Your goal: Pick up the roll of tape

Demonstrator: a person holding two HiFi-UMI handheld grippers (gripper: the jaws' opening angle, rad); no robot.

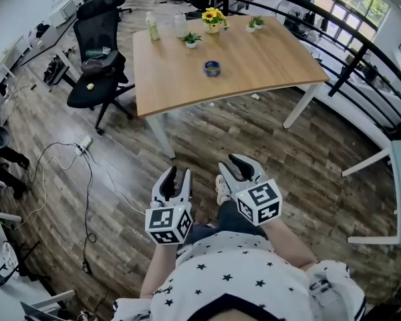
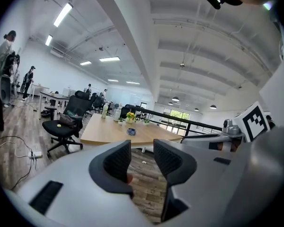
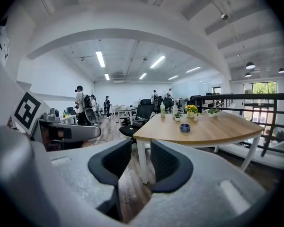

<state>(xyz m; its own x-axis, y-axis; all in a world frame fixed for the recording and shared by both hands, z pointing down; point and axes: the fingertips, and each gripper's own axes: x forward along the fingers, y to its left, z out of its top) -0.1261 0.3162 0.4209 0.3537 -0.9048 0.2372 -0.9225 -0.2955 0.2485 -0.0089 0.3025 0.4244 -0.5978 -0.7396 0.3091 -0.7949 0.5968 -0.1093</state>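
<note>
The roll of tape point(image 1: 212, 68) is a small dark-blue ring lying flat near the middle of the wooden table point(image 1: 267, 62). It shows far ahead in the left gripper view point(image 2: 131, 131) and in the right gripper view point(image 3: 184, 127). My left gripper point(image 1: 176, 177) and right gripper point(image 1: 239, 164) are held side by side over the wood floor, close to my body and well short of the table. Both point toward the table. The left gripper point(image 2: 142, 159) stands open with only floor between its jaws. The right gripper point(image 3: 141, 161) is likewise open and holds nothing.
At the table's far edge stand a yellow flower pot point(image 1: 214, 19), two bottles point(image 1: 152, 27), and small plants point(image 1: 191, 40). A black office chair point(image 1: 97, 55) sits left of the table. A power strip with cables point(image 1: 85, 143) lies on the floor at left. A dark railing point(image 1: 361, 42) curves at right.
</note>
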